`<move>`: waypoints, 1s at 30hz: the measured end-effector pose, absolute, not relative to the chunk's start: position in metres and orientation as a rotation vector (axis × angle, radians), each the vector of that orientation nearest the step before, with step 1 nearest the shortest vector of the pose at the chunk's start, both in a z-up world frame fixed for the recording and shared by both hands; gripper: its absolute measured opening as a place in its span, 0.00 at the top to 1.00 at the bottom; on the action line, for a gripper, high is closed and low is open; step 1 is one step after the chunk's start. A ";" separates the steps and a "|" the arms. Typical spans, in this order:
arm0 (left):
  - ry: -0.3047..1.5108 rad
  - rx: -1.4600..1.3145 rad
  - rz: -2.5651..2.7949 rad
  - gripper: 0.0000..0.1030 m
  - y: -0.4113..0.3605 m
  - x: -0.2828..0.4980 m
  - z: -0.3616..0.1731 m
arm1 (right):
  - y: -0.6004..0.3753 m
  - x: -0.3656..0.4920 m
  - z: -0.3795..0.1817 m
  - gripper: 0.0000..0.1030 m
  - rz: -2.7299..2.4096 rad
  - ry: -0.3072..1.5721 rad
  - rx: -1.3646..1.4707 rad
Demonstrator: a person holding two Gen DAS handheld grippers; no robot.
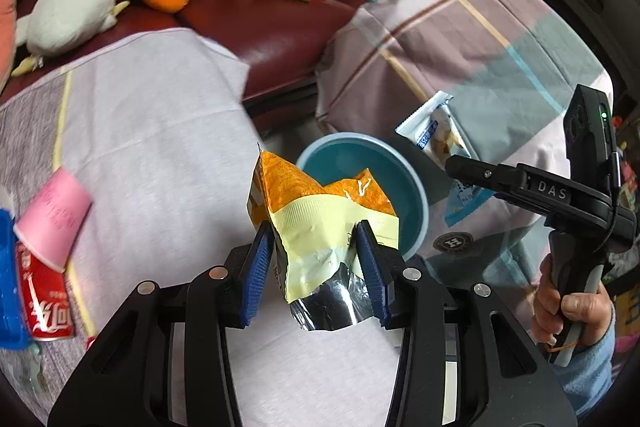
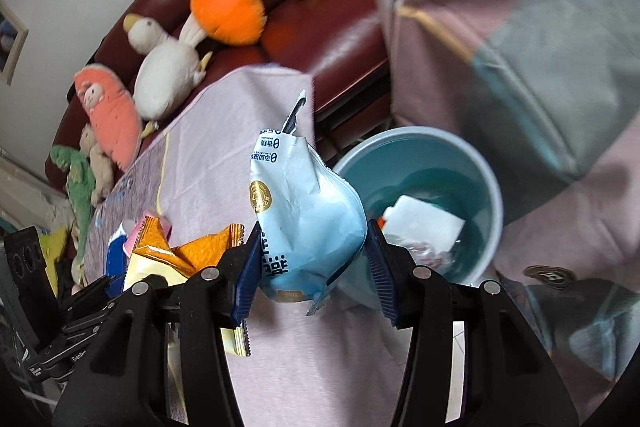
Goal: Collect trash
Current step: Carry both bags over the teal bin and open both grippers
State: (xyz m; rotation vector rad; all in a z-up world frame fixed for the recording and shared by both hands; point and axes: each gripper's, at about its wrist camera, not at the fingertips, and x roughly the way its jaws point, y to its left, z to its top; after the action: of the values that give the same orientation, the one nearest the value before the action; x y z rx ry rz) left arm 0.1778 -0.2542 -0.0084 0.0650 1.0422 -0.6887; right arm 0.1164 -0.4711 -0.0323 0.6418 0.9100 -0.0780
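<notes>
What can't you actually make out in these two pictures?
- Bin contents: right wrist view, blue snack bag and right tongs cover part.
- Red can: left wrist view, pink paper cup hides its top.
- Orange snack bag print: too crumpled to read.

Left gripper (image 1: 316, 267) tilted downward, blue pads (image 1: 256, 275) clamped on orange snack bag (image 1: 320, 211). Right gripper (image 2: 312, 267) tilted downward, blue pads (image 2: 246, 275) pressing pale blue wrapper (image 2: 304, 211). Right hand (image 1: 568, 311) wraps its handle, blue sleeve (image 1: 588, 367) at wrist.
</notes>
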 end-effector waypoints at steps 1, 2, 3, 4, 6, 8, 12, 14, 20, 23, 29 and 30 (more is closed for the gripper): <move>1.047 0.071 -0.693 0.58 -0.261 0.178 -0.010 | -0.476 0.114 -0.033 0.54 -0.083 0.906 0.652; 1.051 0.073 -0.694 0.58 -0.265 0.179 -0.011 | -0.482 0.111 -0.033 0.54 -0.088 0.900 0.663; 1.059 0.075 -0.694 0.58 -0.273 0.181 -0.013 | -0.485 0.109 -0.034 0.54 -0.091 0.897 0.667; 1.065 0.074 -0.694 0.58 -0.277 0.184 -0.015 | -0.490 0.107 -0.034 0.54 -0.097 0.894 0.668; 1.078 0.071 -0.697 0.58 -0.286 0.187 -0.019 | -0.496 0.105 -0.036 0.54 -0.103 0.892 0.674; 1.084 0.081 -0.696 0.58 -0.297 0.189 -0.024 | -0.503 0.103 -0.039 0.53 -0.107 0.892 0.681; 1.105 0.097 -0.702 0.58 -0.315 0.193 -0.035 | -0.516 0.102 -0.045 0.53 -0.117 0.895 0.691; 1.114 0.111 -0.705 0.58 -0.324 0.195 -0.041 | -0.521 0.102 -0.048 0.53 -0.123 0.899 0.695; 1.142 0.127 -0.712 0.57 -0.340 0.204 -0.058 | -0.532 0.105 -0.059 0.53 -0.140 0.915 0.708; 1.148 0.121 -0.716 0.53 -0.346 0.208 -0.065 | -0.535 0.107 -0.064 0.53 -0.150 0.925 0.710; 1.155 0.127 -0.718 0.27 -0.357 0.212 -0.078 | -0.542 0.109 -0.072 0.53 -0.166 0.944 0.717; 1.156 0.122 -0.717 0.24 -0.357 0.213 -0.080 | -0.542 0.110 -0.073 0.53 -0.168 0.947 0.717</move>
State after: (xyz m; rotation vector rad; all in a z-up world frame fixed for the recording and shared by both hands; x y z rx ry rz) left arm 0.2125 -0.3565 -0.0795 0.1220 1.1556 -0.7168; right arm 0.1103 -0.5419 -0.0733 0.7167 0.9471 -0.1675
